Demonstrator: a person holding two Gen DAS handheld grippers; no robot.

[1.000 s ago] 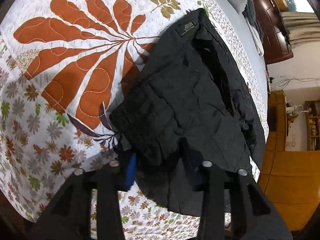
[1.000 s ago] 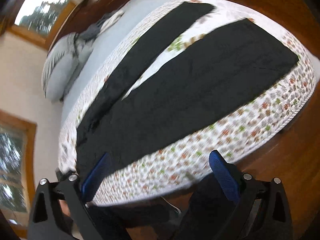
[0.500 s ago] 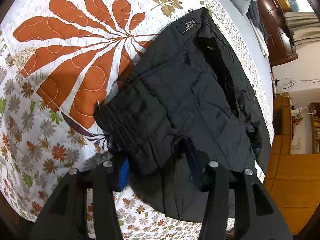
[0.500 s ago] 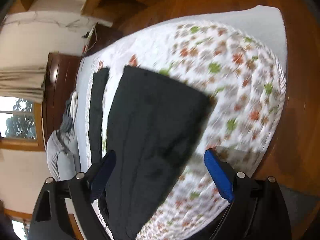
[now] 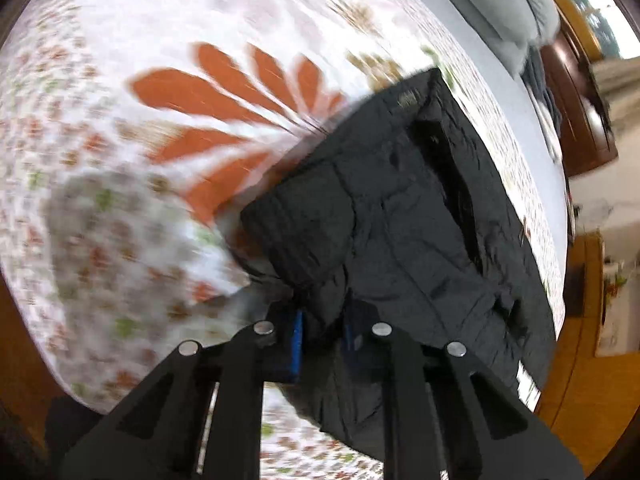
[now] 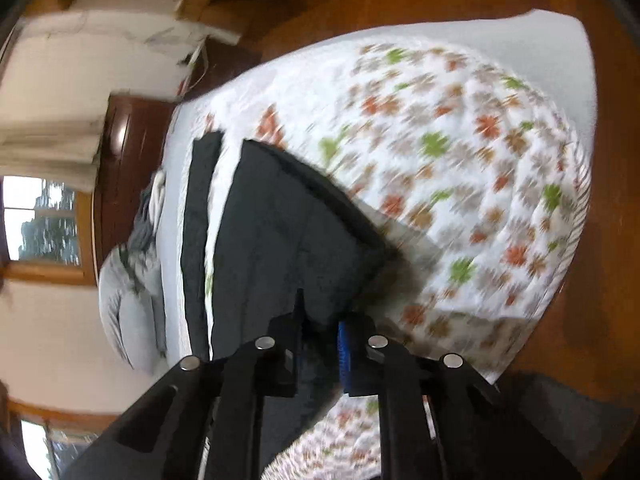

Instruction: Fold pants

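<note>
Black quilted pants (image 5: 400,216) lie on a floral quilt on a bed. In the left wrist view the waist end with its label faces me; my left gripper (image 5: 322,336) is shut on the near waist corner, which is bunched and lifted. In the right wrist view the near leg (image 6: 280,232) runs away from me and the other leg (image 6: 200,200) lies beside it. My right gripper (image 6: 320,340) is shut on the near leg's hem corner, raised off the quilt.
The quilt (image 5: 120,160) has a large orange leaf print and small flowers (image 6: 460,160). Grey pillows (image 5: 512,8) lie at the head of the bed. A dark wooden cabinet (image 6: 124,152) and a window stand beyond. Wooden floor (image 6: 580,320) borders the bed edge.
Both grippers went from open to shut on the pants. The left closed on the waist corner and lifted it. The right swung to the leg's hem and closed on it.
</note>
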